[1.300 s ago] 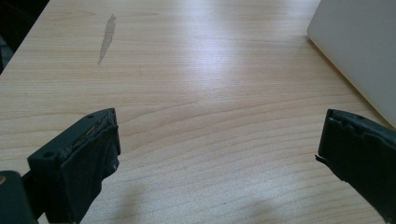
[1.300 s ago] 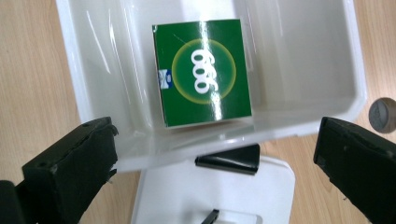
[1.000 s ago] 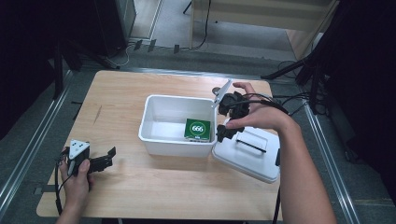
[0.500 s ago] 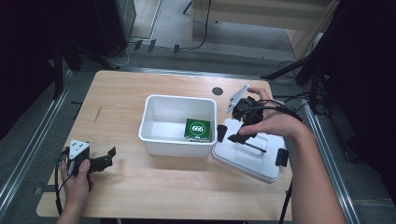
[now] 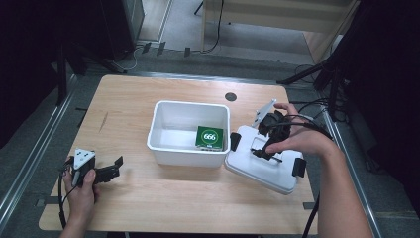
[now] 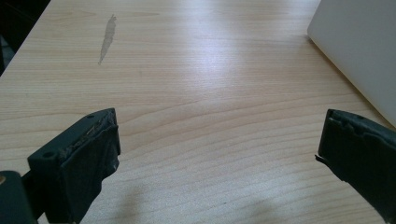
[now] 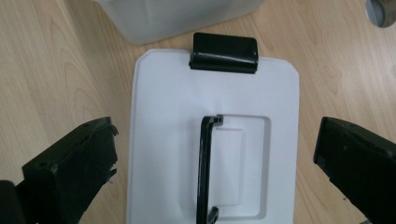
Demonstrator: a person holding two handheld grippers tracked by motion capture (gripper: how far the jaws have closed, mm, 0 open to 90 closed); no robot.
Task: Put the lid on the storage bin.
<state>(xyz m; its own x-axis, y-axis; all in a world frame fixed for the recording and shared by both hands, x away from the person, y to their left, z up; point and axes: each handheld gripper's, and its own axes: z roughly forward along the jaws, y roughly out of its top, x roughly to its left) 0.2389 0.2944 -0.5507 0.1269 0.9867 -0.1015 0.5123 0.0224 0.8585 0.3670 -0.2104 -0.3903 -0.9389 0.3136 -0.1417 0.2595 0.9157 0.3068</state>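
Jaws of my right gripper (image 7: pixel 215 168) stand spread wide above the white lid (image 7: pixel 163 140), one on each side of its black handle (image 7: pixel 205 168), gripping nothing. In the high view that lid (image 5: pixel 262 166) lies flat at centre right, just beside the white bin (image 5: pixel 188 131), which holds a green box (image 5: pixel 210 136). My left gripper (image 5: pixel 116 166), lower left, rests spread over bare table (image 6: pixel 196 84).
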